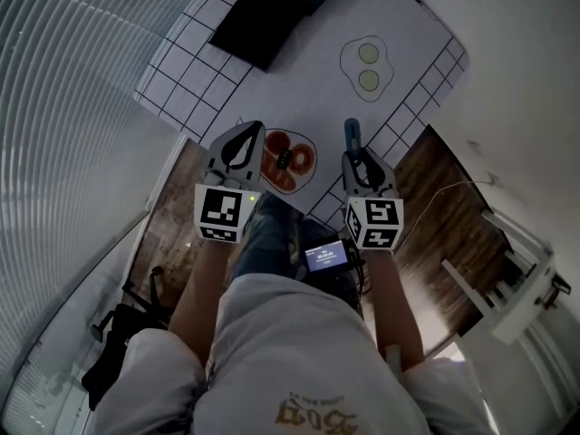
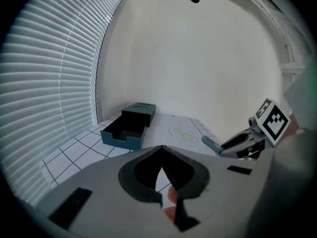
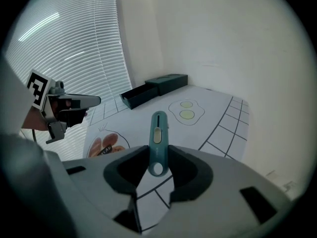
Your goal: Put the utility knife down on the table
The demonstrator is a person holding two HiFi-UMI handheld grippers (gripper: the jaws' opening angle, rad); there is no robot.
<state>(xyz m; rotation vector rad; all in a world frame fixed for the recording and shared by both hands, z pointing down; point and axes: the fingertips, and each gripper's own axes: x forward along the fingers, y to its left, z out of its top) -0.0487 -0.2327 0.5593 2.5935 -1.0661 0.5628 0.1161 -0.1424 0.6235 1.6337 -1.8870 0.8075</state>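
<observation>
A teal utility knife (image 3: 158,133) sticks forward out of my right gripper (image 3: 159,153), which is shut on its rear end. It hangs over the white mat (image 1: 308,80) on the table, near the front edge. In the head view the knife (image 1: 351,132) points away from me beyond the right gripper (image 1: 354,155). To its left my left gripper (image 1: 256,130) hovers over a red food drawing (image 1: 290,159). The left gripper (image 2: 162,148) has its jaws closed together with nothing between them.
A dark teal open box (image 2: 126,128) sits at the far side of the mat, by the window blinds (image 2: 44,83). A fried-eggs drawing (image 1: 368,66) lies ahead of the knife. Wooden floor (image 1: 444,207) shows right of the table. A white wall (image 3: 213,33) stands behind.
</observation>
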